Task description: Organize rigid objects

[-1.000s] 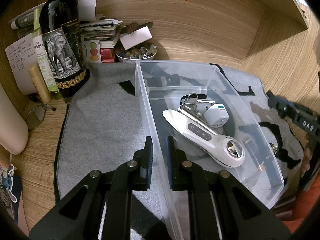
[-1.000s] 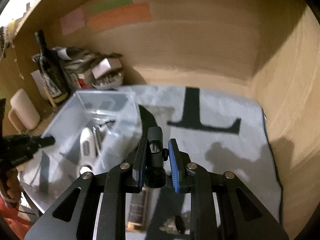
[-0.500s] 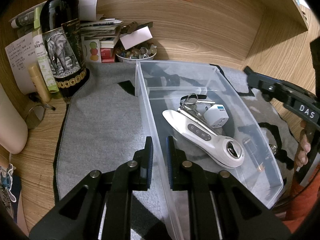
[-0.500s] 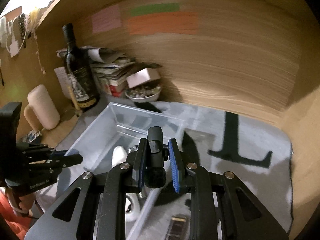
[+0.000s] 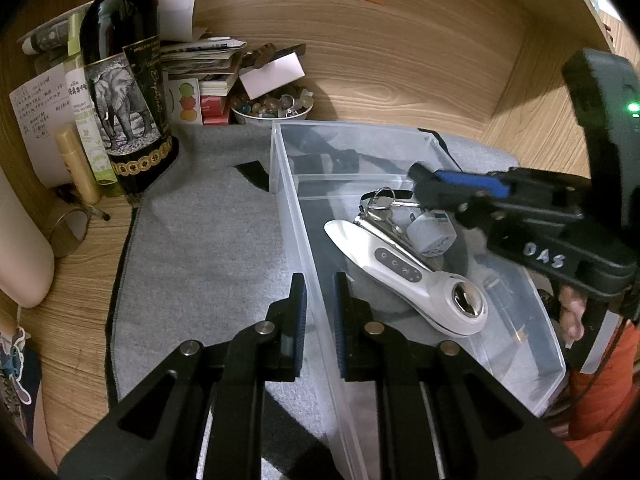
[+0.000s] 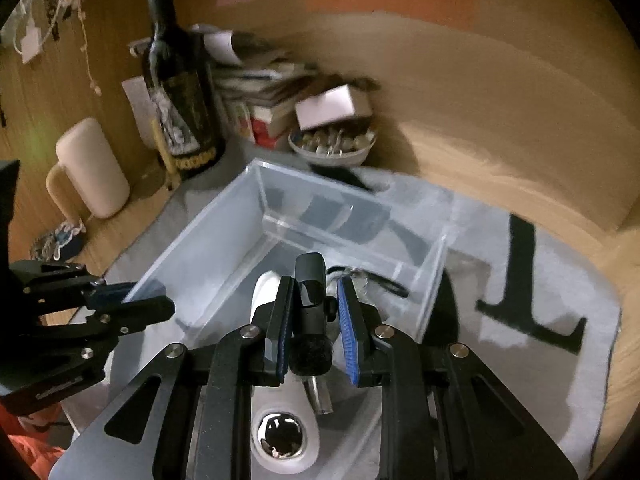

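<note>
A clear plastic bin (image 5: 288, 184) (image 6: 208, 256) sits on a grey mat (image 5: 208, 240). In it lie a white handheld device (image 5: 416, 276) (image 6: 280, 428), a key bunch (image 5: 380, 204) and a white plug adapter (image 5: 432, 234). My left gripper (image 5: 319, 300) is shut on the bin's left wall. My right gripper (image 6: 314, 320) is shut on a small black device with a round foam end (image 6: 310, 312) and holds it above the bin's contents. The right gripper also shows in the left wrist view (image 5: 452, 184), over the keys.
A dark wine bottle (image 5: 124, 80) (image 6: 180, 80), a stack of books and papers (image 5: 200, 64), a bowl of small trinkets (image 5: 272, 104) (image 6: 332, 144) and a cream cylinder (image 6: 92, 168) stand at the back left. Wooden walls enclose the back and right.
My right gripper has carried the black device leftward from the open mat to above the bin's contents. My left gripper has kept its hold on the bin wall.
</note>
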A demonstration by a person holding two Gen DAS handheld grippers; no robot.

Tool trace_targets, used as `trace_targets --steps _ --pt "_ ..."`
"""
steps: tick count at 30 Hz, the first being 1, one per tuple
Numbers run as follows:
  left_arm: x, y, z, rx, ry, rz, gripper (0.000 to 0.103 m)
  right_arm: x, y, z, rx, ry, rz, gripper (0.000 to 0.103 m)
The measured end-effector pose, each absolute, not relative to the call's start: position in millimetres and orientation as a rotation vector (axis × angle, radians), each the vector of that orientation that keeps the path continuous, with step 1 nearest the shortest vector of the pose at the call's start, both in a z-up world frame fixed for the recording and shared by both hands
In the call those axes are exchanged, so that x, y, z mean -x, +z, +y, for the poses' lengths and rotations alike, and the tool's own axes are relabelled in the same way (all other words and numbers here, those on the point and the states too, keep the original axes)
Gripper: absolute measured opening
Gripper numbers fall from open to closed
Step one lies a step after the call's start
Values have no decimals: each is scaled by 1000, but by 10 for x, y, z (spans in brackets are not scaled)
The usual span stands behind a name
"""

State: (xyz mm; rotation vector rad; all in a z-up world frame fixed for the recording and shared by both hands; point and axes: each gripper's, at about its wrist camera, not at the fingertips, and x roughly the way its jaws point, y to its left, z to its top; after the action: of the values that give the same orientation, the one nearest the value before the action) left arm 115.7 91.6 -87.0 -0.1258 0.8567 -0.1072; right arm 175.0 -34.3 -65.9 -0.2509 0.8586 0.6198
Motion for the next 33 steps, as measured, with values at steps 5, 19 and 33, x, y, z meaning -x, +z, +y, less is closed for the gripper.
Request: trace_targets --steps 5,19,33 --pt "-1159 -870 915 127 -108 857 12 -1746 -673 -360 246 621 878 20" --pt "-1154 -871 903 127 -108 856 12 -1567 -295 -746 218 521 725 49" --pt "-1151 -871 896 128 -108 855 12 -1573 -665 -1556 164 283 853 57"
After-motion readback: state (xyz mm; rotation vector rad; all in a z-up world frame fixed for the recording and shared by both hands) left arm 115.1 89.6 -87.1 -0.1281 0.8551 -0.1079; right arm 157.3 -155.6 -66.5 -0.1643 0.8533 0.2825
